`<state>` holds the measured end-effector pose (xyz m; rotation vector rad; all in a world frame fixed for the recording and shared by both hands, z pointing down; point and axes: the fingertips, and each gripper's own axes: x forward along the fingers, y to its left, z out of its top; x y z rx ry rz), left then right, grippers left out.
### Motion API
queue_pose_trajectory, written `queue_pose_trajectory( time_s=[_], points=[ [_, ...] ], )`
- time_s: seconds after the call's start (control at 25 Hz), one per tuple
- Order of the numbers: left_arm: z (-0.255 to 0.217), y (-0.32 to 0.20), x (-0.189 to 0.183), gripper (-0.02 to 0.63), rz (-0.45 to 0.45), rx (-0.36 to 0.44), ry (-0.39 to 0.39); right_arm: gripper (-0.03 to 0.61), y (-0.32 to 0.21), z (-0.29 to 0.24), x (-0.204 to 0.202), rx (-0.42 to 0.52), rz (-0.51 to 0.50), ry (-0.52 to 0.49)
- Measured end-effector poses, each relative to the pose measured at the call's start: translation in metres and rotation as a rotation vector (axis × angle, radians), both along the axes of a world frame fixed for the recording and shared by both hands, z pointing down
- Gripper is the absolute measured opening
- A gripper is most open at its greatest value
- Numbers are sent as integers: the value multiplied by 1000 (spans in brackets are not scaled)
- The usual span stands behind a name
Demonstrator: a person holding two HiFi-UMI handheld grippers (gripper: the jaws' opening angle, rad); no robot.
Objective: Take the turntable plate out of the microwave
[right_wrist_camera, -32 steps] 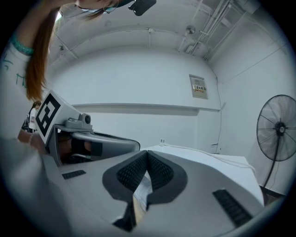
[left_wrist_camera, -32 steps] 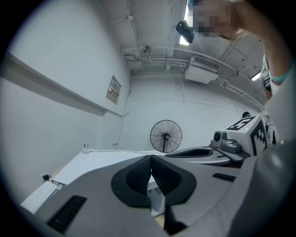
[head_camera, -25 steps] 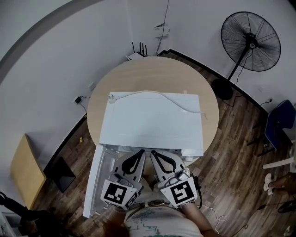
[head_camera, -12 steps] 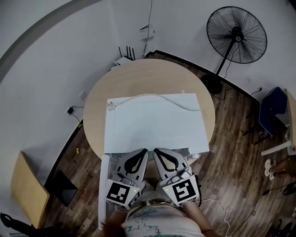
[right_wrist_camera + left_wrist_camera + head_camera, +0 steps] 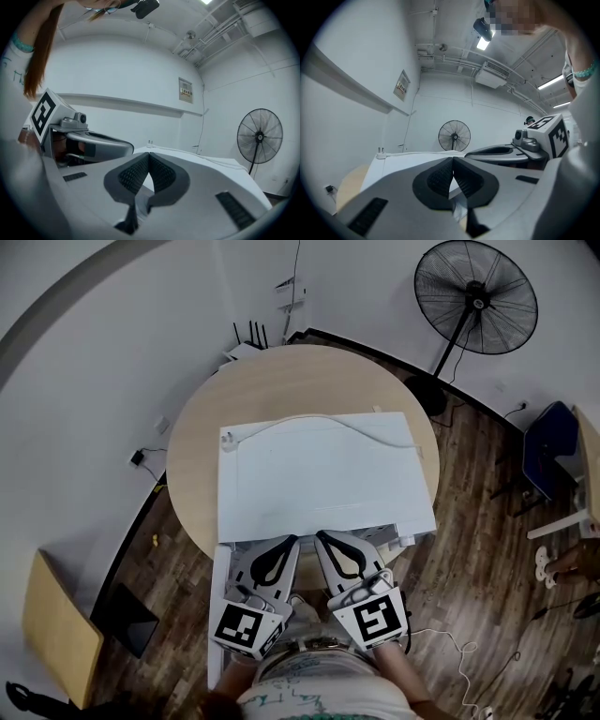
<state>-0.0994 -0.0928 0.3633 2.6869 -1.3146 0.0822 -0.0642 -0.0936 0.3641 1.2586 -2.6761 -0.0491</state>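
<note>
A white microwave stands on a round wooden table, seen from above. Its door hangs open at the front left. The turntable plate is hidden inside the oven. My left gripper and right gripper are side by side at the microwave's front edge, tips pointing toward the opening. Both are shut with nothing between the pads. In the left gripper view the shut left gripper points over the microwave top. The right gripper view shows the same for the right gripper.
A power cable with its plug lies across the microwave's top. A black standing fan is on the wooden floor at the back right. A router sits against the curved white wall. A blue chair is at the far right.
Both grippers have shifted a little, together and slightly lower, staying shut at the microwave's front edge. The head view has swung, so the open door now shows more edge-on.
</note>
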Motion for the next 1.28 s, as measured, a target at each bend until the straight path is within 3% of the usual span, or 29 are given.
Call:
queue_pose_trajectory(
  time_s=[0.36,0.68,1.28],
  points=[
    [-3,-11,4,14,-67,8,7,-9,-11,-1,6,2,-67,2],
    [10,-14,10,14,-93,-19,-14,-9,-15,16,9,-55,-111,1],
    [85,6,13,14,-59,-186,-68,-9,10,88,12,-198,-133,39]
  ],
)
